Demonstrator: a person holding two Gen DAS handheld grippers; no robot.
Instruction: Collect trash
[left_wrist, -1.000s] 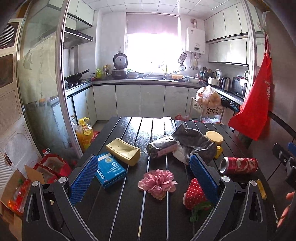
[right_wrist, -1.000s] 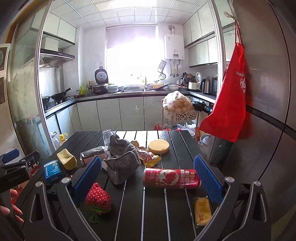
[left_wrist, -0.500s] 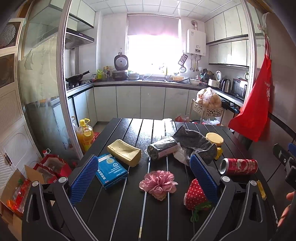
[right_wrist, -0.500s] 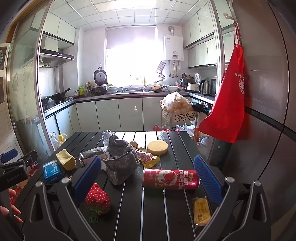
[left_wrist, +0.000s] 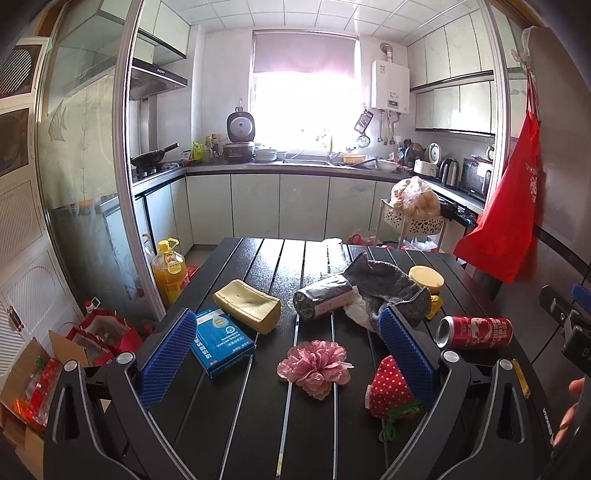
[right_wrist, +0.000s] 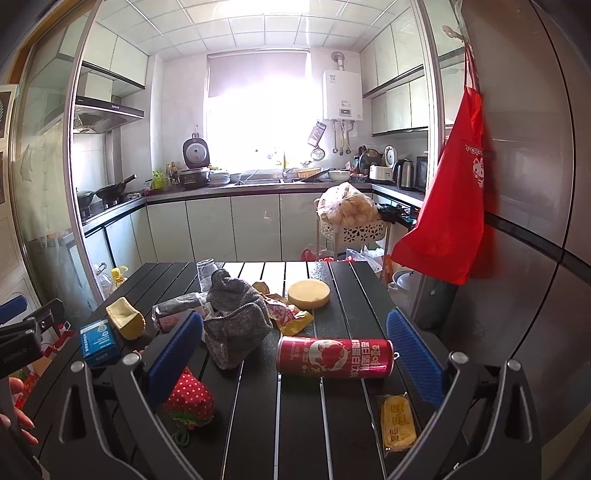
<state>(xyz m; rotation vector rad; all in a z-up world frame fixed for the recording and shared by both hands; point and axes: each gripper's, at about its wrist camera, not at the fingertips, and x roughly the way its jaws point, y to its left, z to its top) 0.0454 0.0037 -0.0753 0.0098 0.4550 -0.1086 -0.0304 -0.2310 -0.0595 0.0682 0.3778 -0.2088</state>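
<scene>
left wrist view: the left gripper hangs above the near end of a black slatted table with its blue-padded jaws spread wide and nothing between them. a pink paper flower lies just ahead, midway between the two pads. beside the left pad sits a blue box, and beyond that a yellow sponge. next to the right pad rests a red strawberry-shaped pouch with white dots. further ahead lie a dark rolled wrapper, a grey knitted cloth and a round yellow disc. off to the right, outside the right pad, a red can lies on its side with its open end turned toward the gripper. right wrist view: the right gripper is likewise held wide apart, gripping nothing. the red can lies crosswise on the table directly ahead, in the gap between the pads but touching neither. the grey knitted cloth is heaped ahead beside the left pad, with crumpled snack wrappers just behind it. the strawberry pouch sits under the left pad, and a small yellow snack packet lies near the right pad. an upturned glass stands at the far end.
</scene>
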